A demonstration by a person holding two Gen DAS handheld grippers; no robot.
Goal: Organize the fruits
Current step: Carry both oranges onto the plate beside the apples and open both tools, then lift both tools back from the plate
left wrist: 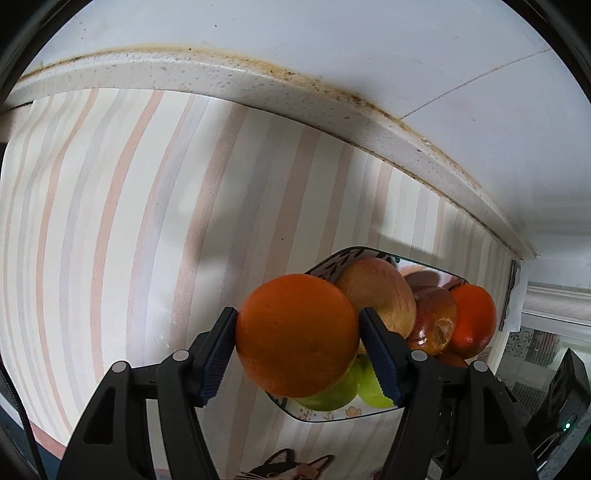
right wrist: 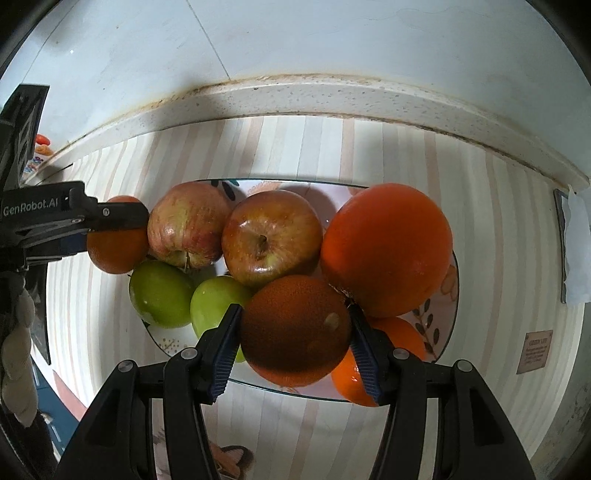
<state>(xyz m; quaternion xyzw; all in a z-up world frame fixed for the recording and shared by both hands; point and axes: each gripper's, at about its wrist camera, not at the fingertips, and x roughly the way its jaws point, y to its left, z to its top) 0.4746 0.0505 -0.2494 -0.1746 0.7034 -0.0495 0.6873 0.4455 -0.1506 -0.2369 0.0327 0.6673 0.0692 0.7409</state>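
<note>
A patterned glass plate (right wrist: 448, 314) on the striped tablecloth holds two red apples (right wrist: 271, 238), two green apples (right wrist: 160, 293) and several oranges. My left gripper (left wrist: 297, 350) is shut on an orange (left wrist: 295, 332) at the plate's left edge; it also shows in the right wrist view (right wrist: 114, 236), holding that orange (right wrist: 118, 251). My right gripper (right wrist: 293, 345) is shut on a darker orange (right wrist: 293, 328) over the plate's near side. A large orange (right wrist: 386, 251) sits at the right, another orange (right wrist: 399, 332) below it.
The striped tablecloth (left wrist: 110, 221) covers the counter up to a speckled stone ledge (right wrist: 295, 99) against the white tiled wall (left wrist: 332, 33). A small brown label (right wrist: 533, 350) lies to the right of the plate. A cat picture (left wrist: 284, 465) is printed on the cloth near me.
</note>
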